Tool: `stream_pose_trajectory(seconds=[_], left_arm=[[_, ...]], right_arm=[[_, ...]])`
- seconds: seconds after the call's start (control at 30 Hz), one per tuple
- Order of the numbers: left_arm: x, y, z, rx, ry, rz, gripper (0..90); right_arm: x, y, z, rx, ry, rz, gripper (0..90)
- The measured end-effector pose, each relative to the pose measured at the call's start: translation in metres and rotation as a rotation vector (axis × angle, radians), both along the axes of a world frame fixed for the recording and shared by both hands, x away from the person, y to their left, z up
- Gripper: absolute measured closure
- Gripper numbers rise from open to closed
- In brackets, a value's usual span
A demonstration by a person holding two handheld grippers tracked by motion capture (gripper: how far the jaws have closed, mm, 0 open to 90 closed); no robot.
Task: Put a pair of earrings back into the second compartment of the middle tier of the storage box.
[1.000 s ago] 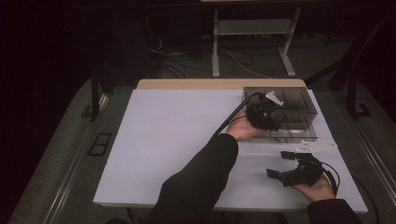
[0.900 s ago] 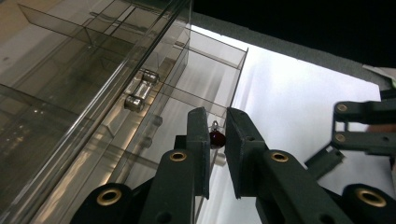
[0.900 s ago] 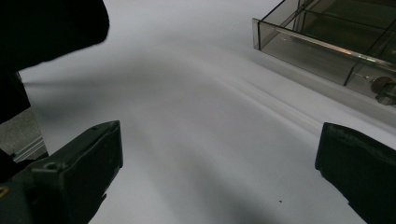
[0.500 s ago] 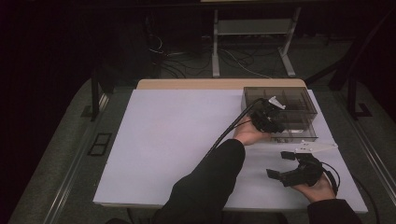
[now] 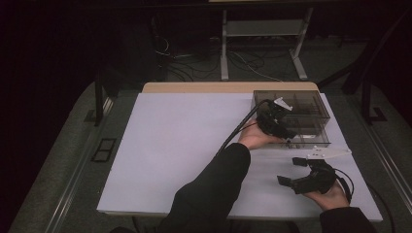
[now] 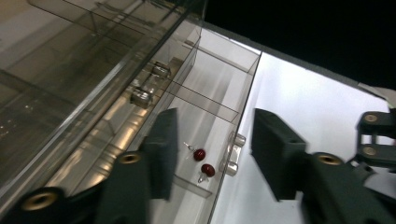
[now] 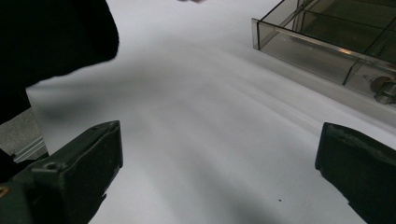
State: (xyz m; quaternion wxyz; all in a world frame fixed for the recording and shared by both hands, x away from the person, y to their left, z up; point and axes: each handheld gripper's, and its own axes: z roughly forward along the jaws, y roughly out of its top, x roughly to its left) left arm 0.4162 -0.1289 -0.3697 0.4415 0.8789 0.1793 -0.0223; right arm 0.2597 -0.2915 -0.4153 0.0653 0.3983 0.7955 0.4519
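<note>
A: Item one: clear compartment box [image 5: 311, 104], far right corner of the white table [image 5: 184, 145]. Contents?

B: Two red earrings [image 6: 203, 161], lying in the front open compartment, beside the small knob on the box front. Loose, untouched.

A: Left gripper [image 5: 276, 122]?

B: Hovering at the box's front edge, pointing into that compartment. Jaws just opened, now parted, nothing between the pads; earrings visible beyond and between them, apart from both.

A: Right gripper [image 5: 296, 178]?

B: Resting on the table, nearer the person than the box, well apart from it. Jaws spread wide, empty.

A: Step in hand?

B: Judged: release into the box done, earrings deposited. Next move likely calls for backing the left gripper straight out, clear of the compartment wall, without nudging the box.
</note>
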Motion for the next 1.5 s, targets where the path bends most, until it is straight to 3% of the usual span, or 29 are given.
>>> stream_pose_trajectory(seconds=[0.17, 0.3, 0.4, 0.57, 0.63, 0.83, 1.03, 1.5], left_arm=[[-0.002, 0.022, 0.011, -0.037, 0.002, -0.013, 31.0], [-0.009, 0.042, 0.018, -0.076, 0.015, 0.008, 20.1], [-0.013, 0.058, 0.024, -0.067, -0.006, 0.009, 12.9], [-0.020, 0.081, 0.027, -0.079, -0.007, 0.037, 4.4], [-0.023, 0.091, 0.028, -0.062, -0.009, 0.041, 0.0], [-0.035, 0.122, 0.028, -0.061, -0.045, 0.074, 0.0], [-0.049, 0.152, 0.023, -0.063, -0.054, 0.113, 0.0], [-0.085, 0.223, 0.000, -0.123, -0.077, 0.250, 0.0]], right_arm=[[0.000, 0.000, 0.000, 0.003, 0.001, -0.004, 0.3], [0.000, 0.000, 0.000, 0.000, 0.000, -0.003, 0.3], [0.000, 0.001, 0.000, 0.000, -0.009, -0.003, 0.3], [0.000, 0.002, 0.000, -0.002, 0.000, -0.004, 0.3], [0.000, 0.002, 0.000, -0.003, -0.002, -0.003, 0.3], [0.000, 0.003, 0.000, -0.003, 0.003, -0.005, 0.3], [0.000, 0.003, -0.001, -0.006, -0.002, -0.006, 0.3], [0.001, 0.003, -0.001, -0.009, -0.001, -0.007, 0.3]])
